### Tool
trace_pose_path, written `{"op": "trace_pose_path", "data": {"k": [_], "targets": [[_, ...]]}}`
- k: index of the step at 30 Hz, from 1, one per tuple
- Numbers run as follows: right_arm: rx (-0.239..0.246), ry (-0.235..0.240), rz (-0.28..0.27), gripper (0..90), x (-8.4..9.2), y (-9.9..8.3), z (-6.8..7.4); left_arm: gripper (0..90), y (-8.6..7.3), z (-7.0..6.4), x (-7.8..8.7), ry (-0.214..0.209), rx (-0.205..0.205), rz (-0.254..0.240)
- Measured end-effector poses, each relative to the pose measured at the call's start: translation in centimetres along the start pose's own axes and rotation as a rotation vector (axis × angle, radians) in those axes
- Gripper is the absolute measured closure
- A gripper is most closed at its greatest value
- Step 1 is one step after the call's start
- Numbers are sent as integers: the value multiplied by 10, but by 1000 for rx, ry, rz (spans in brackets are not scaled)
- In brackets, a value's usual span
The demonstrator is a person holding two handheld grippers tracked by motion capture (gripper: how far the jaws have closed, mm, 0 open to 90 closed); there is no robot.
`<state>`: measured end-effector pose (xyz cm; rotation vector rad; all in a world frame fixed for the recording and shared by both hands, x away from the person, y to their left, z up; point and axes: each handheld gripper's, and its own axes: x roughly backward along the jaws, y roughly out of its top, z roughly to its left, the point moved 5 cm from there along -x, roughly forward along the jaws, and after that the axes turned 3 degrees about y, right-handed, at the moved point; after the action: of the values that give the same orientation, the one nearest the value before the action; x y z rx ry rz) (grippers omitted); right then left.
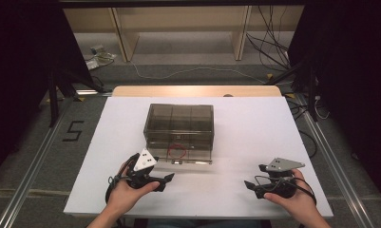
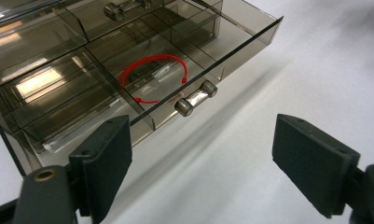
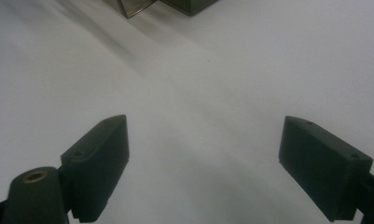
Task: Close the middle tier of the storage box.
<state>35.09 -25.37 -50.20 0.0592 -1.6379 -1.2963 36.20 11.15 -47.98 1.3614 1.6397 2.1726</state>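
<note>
A smoky transparent drawer box sits mid-table on the white board. Its lower drawer is pulled out toward me, split into compartments, with a clear bar handle on its front. A red loop, like a thin rubber band, lies in a front compartment. My left gripper is open, held low just in front of the drawer, nothing between its jaws. My right gripper is open over bare board at the front right, well apart from the box.
The white board covers a wooden table, whose edge shows at the back. Metal rails run along both sides. Cables and shelving legs lie on the floor beyond. A corner of the box shows at the top of the right gripper view.
</note>
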Motion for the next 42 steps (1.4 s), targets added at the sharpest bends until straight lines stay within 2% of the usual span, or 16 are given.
{"op": "trace_pose_path", "data": {"k": [6,9,12,15,18,20,22,23,25,27,29,31,32,36,42], "targets": [[0,-2,-1,167,0,1,-1,262,-1,5,1,10,24,2],[1,0,-1,167,-1,1,0,358,-1,6,2,22,21,5],[-1,0,-1,167,0,0,0,472,0,8,4,36,41,9],[3,3,-2,167,0,-1,0,572,4,10,6,38,49,-12],[2,4,-9,167,3,-2,0,664,3,11,6,41,58,11],[1,5,-12,167,3,-2,0,720,1,11,5,50,31,18],[0,8,-12,167,3,-2,0,760,1,12,3,70,-33,14],[-1,10,-12,167,2,-2,0,783,1,12,2,69,-51,7],[-2,10,-10,167,2,-2,-1,833,1,14,0,65,-42,16],[-1,8,-11,168,2,-2,-1,893,-1,16,-3,51,-14,34],[4,10,-9,167,2,-2,0,896,-3,16,-6,35,12,62],[4,11,-8,167,2,-1,1,897,-4,18,-8,11,59,55],[5,12,-6,167,1,-1,1,897,-5,18,-9,10,67,55],[11,9,-6,167,1,-1,2,897,-8,22,-12,46,13,93],[20,4,0,167,1,0,4,897,-6,16,-19,50,-7,94]]}}
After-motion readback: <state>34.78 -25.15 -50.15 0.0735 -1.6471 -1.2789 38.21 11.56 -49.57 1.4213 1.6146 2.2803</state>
